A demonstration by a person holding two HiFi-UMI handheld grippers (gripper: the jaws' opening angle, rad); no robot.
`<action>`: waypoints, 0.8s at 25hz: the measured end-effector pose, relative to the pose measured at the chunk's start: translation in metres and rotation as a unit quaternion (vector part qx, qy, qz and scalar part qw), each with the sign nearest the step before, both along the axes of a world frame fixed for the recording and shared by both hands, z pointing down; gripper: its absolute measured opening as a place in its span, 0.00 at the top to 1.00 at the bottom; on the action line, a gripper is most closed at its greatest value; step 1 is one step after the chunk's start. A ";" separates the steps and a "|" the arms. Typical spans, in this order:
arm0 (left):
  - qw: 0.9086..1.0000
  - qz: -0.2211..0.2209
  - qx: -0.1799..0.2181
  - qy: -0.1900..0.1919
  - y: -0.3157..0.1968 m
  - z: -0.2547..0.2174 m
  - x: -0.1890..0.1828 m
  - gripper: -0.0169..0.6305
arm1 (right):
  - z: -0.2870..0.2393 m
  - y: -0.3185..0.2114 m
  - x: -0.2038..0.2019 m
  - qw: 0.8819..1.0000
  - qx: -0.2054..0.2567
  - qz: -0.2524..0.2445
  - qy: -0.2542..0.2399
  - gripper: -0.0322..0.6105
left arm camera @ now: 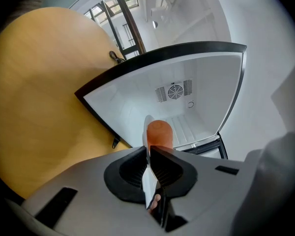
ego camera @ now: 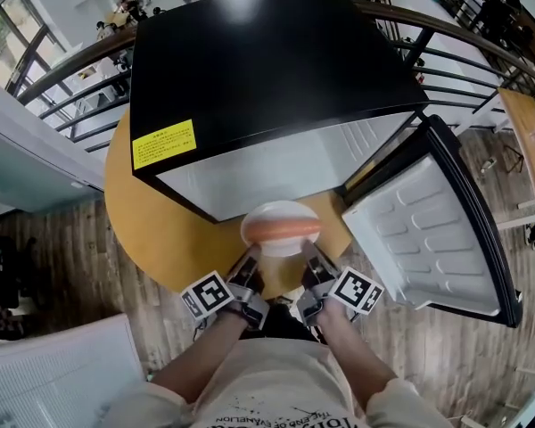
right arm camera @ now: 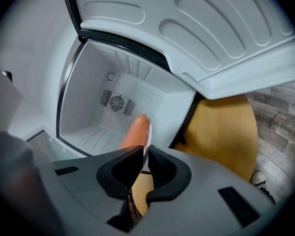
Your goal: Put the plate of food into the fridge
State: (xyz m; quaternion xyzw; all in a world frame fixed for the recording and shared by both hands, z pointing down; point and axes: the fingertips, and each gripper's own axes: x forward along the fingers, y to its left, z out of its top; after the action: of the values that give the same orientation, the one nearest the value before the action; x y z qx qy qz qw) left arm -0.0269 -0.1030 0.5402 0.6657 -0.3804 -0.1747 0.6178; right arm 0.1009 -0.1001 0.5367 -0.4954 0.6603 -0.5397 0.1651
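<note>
A white plate carrying an orange sausage hangs in front of the open mini fridge. My left gripper is shut on the plate's near left rim and my right gripper is shut on its near right rim. The left gripper view looks along the plate edge-on, with the sausage just past the jaws and the white fridge interior behind. In the right gripper view the sausage points into the fridge cavity, and the plate's rim shows as a thin white edge.
The black fridge stands on a round wooden table. Its door is swung open to the right, white inner shelves facing up. A railing runs behind, with wooden floor below. A fan grille sits on the fridge's back wall.
</note>
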 end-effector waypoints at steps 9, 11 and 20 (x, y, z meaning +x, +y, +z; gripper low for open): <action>1.000 -0.022 0.002 0.009 -0.041 0.019 0.001 0.91 | 0.017 -0.045 0.001 1.000 0.001 -0.002 0.010 0.88; 1.000 -0.028 0.000 0.010 -0.050 0.023 0.000 0.91 | 0.021 -0.055 0.001 1.000 0.000 0.000 0.010 0.88; 0.998 -0.055 -0.008 0.008 -0.089 0.043 0.004 0.91 | 0.041 -0.096 0.006 1.000 -0.003 0.013 0.024 0.88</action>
State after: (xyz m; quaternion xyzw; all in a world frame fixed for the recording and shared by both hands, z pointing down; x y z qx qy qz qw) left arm -0.0227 -0.1921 0.5832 0.6375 -0.4123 -0.2106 0.6158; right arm 0.1072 -0.1965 0.5777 -0.5172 0.6564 -0.5271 0.1544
